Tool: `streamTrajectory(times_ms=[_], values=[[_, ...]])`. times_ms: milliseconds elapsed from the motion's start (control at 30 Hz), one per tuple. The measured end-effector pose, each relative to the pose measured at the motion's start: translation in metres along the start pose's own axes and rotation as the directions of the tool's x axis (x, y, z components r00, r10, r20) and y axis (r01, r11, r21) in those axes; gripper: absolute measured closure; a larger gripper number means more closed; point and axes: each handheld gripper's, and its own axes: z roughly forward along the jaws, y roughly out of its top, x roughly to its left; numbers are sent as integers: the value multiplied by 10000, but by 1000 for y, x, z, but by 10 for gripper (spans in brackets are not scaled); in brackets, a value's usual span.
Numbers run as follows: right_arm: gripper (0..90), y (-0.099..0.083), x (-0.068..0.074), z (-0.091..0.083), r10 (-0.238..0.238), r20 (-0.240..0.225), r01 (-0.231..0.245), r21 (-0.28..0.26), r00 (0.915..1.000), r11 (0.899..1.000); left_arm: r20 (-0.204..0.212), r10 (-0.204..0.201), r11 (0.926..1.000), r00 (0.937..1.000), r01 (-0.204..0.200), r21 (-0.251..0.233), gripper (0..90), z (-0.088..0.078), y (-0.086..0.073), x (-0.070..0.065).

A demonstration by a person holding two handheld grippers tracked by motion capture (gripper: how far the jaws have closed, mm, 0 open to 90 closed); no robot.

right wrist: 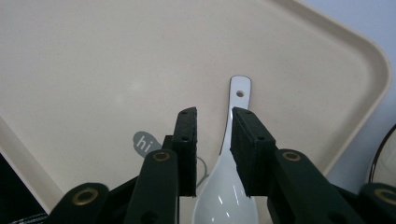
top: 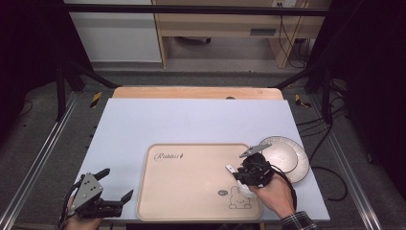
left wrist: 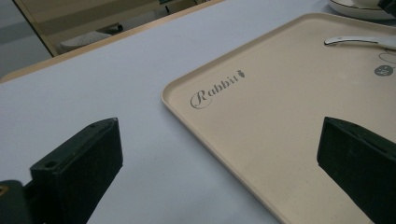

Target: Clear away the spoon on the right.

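A white porcelain spoon lies on the beige tray near its right side, by the printed rabbit. My right gripper hovers low over it. In the right gripper view the spoon has its handle running between the jaws, close against the right one, with a gap to the left one. The pads of the right gripper do not squeeze it, so it counts as open. My left gripper rests at the table's near left corner, jaws wide apart and nothing between them.
A white plate with a dark rim sits on the pale blue mat just right of the tray. The tray bears the word "Rabbit" near its far left corner. The mat's near edge runs close below both hands.
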Motion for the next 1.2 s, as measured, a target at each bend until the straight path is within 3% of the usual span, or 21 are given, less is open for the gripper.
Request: streamTrajectory(times_ms=[400,467,600,767,1200], values=[[898,-1,7,13,-411,-80,409,-315,9991,9987,-6,4,10000,10000,-4,-24,0,-1,0,0],[900,-2,8,17,-305,-74,303,-316,9995,9990,-7,5,10000,10000,-5,-28,0,-1,0,0],[900,-4,9,21,-651,43,652,-457,9979,9968,13,15,10000,10000,-15,-31,0,-1,0,0],[900,-6,9,22,-746,65,749,-649,9972,9951,17,-4,10000,10000,4,-49,0,-1,0,1],[900,-17,4,28,-283,-52,280,-518,9996,9983,42,-30,10000,10000,31,-55,0,-1,0,2]])
